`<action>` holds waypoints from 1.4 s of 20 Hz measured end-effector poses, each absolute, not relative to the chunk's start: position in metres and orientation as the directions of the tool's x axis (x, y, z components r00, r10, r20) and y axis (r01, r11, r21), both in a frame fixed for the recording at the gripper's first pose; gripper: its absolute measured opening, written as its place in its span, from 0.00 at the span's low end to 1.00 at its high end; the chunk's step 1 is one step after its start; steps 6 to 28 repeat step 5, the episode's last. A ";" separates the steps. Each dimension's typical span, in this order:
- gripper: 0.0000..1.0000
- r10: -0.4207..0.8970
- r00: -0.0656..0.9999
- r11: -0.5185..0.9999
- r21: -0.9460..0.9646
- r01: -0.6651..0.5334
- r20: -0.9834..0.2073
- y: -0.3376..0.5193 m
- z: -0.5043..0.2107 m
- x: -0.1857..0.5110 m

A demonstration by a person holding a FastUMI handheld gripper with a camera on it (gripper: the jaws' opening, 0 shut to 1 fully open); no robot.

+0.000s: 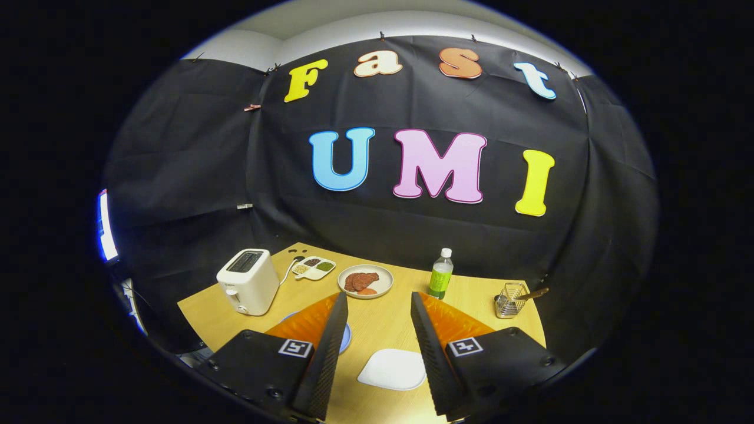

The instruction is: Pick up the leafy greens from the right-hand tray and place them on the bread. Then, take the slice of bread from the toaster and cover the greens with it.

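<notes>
A black cloth wall backs a pale wooden table (pixel 377 330), and the gripper (pixel 377 303) hangs above the near edge of it with its fingers spread wide apart and nothing between them.

From the left: a white toaster (pixel 248 281) stands at the left corner of the table, its slots dark from this angle, so I cannot tell whether the bread slice sits in them. Just beyond it to the right lies a small divided tray (pixel 313 268) with three compartments, two holding dark and pale bits and the third something green; it is too small to name the contents. Next is a round white plate (pixel 366 281) carrying reddish-brown meat slices. Peeking out from behind the left finger is the rim of a blue plate (pixel 346 337), its contents hidden. Between the fingers, close in, lies an empty white tray (pixel 393 369). Further right stands a green bottle (pixel 440 274) with a white cap, then a wire holder (pixel 510 300) with a wooden-handled utensil in it.

No leafy greens are plainly visible; the only green food is in the divided tray, left of centre. The task looks barely begun. To do the pick well, I would first bring the greens between the spread fingers, come down from above, and pinch the leaves lightly so they lift without tearing
</notes>
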State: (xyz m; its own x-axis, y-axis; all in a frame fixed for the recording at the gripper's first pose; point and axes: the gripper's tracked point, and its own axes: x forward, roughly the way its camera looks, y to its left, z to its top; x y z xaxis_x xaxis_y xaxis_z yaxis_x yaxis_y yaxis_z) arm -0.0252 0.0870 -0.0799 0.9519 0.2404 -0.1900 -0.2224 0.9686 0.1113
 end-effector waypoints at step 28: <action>0.68 0.230 0.955 0.970 0.120 -0.210 -0.189 0.083 -0.078 -0.025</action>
